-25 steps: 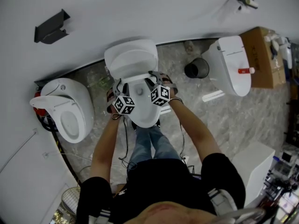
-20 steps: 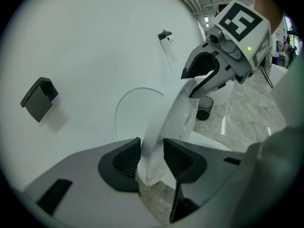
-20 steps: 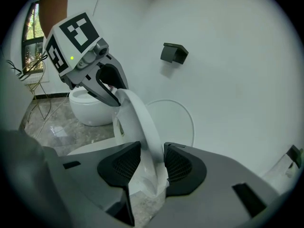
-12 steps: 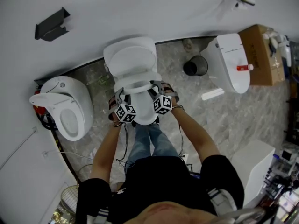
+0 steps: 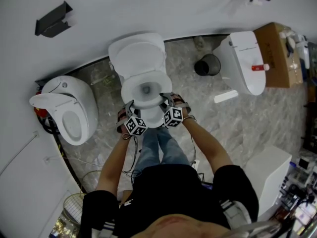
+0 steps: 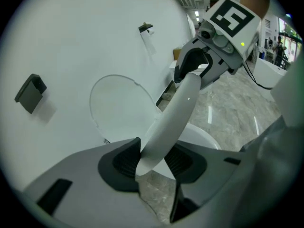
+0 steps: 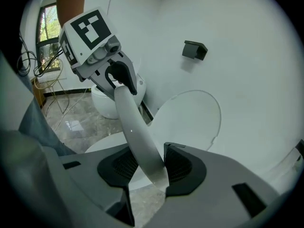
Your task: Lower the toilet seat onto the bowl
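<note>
The white toilet stands against the wall, its lid still upright. The seat ring is tilted over the bowl, held by its front rim. My left gripper is shut on the rim's left part and my right gripper on its right part. In the left gripper view the curved seat rim passes between the pads of the left gripper and runs up to the right gripper. The right gripper view mirrors this: the seat rim sits in the right gripper, the left gripper beyond.
A second toilet stands to the left and a third to the right. A black bin and a cardboard box are near the right one. A black bracket hangs on the wall. The person's legs are right before the bowl.
Both grippers have come down and toward the person with the seat ring. The ring has swung away from the upright lid and now lies over the bowl's opening.
</note>
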`<state>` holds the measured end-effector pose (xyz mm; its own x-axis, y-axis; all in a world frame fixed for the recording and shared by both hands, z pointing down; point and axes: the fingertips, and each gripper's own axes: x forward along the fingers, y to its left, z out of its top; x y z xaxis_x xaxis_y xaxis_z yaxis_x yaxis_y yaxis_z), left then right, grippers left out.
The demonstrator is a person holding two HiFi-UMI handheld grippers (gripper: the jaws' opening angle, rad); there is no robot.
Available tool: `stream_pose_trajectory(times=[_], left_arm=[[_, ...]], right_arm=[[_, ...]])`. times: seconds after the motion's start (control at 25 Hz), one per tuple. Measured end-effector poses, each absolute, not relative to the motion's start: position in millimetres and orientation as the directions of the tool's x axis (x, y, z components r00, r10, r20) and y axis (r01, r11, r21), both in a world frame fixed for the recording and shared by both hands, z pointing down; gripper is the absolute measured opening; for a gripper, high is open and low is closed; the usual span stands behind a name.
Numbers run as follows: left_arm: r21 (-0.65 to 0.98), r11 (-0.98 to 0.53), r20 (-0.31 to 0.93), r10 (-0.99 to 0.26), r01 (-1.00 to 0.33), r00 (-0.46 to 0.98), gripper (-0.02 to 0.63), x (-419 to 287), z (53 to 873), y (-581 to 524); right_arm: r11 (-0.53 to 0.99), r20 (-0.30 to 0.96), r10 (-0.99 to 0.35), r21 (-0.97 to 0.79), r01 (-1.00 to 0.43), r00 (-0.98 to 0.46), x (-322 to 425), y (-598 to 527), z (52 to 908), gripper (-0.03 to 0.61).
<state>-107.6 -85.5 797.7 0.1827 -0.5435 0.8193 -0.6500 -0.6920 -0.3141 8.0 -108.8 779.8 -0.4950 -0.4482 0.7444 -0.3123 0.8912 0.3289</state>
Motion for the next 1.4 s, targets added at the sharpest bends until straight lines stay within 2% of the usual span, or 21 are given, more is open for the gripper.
stream_pose_trajectory(times=[0.24, 0.6, 0.92, 1.04, 1.16, 1.24, 1.28, 1.4], left_arm=[[-0.353, -0.762, 0.848, -0.506, -0.543, 0.159, 0.158, -100, 821, -47], [-0.355, -0.829, 0.879, -0.453, -0.433, 0.148, 0.172, -92, 852, -7], [-0.327, -0.856, 0.901, -0.411, -0.4, 0.143, 0.193, -89, 874, 15], [-0.33, -0.865, 0.902, -0.407, -0.378, 0.144, 0.198, -87, 873, 15], [-0.317, -0.879, 0.912, -0.386, -0.357, 0.139, 0.204, -86, 880, 19], [-0.304, -0.885, 0.919, -0.371, -0.352, 0.138, 0.21, -87, 884, 23], [-0.299, -0.888, 0.921, -0.364, -0.35, 0.137, 0.212, -87, 886, 25], [-0.288, -0.897, 0.928, -0.348, -0.335, 0.136, 0.218, -87, 893, 31]], right_arm=[[0.913, 0.793, -0.407, 0.373, -0.167, -0.453, 10, -69, 812, 0.147], [0.927, 0.839, -0.353, 0.375, -0.031, -0.414, 17, -30, 847, 0.163], [0.942, 0.873, -0.303, 0.334, 0.017, -0.382, 18, -5, 868, 0.189], [0.953, 0.874, -0.293, 0.301, -0.042, -0.387, 26, 1, 868, 0.213], [0.956, 0.86, -0.291, 0.247, -0.158, -0.42, 34, 9, 856, 0.229], [0.946, 0.853, -0.287, 0.181, -0.269, -0.437, 42, 16, 848, 0.234], [0.932, 0.849, -0.28, 0.128, -0.34, -0.448, 47, 19, 846, 0.207], [0.811, 0.835, -0.254, -0.092, -0.578, -0.489, 63, 31, 849, 0.202]])
